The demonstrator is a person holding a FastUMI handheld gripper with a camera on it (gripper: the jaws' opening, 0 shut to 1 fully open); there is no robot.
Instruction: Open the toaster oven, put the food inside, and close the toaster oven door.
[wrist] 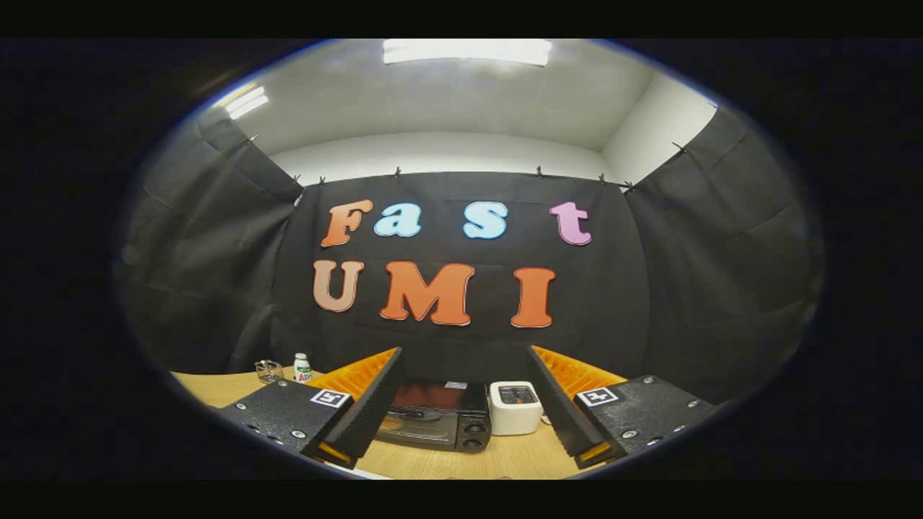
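Note:
A black toaster oven [438, 417] stands on the wooden table [505, 461], seen between my two fingers and a good way beyond them. Its glass door is shut, with a handle across the top of the door and two knobs down its right side. My gripper [465, 404] is open, held high above the table, with nothing between its fingers. No food is visible from this angle.
A small white appliance [515, 407] stands just right of the oven. A white bottle [302, 367] and a small clear container [269, 370] stand at the far left of the table, near the booth's black cloth wall.

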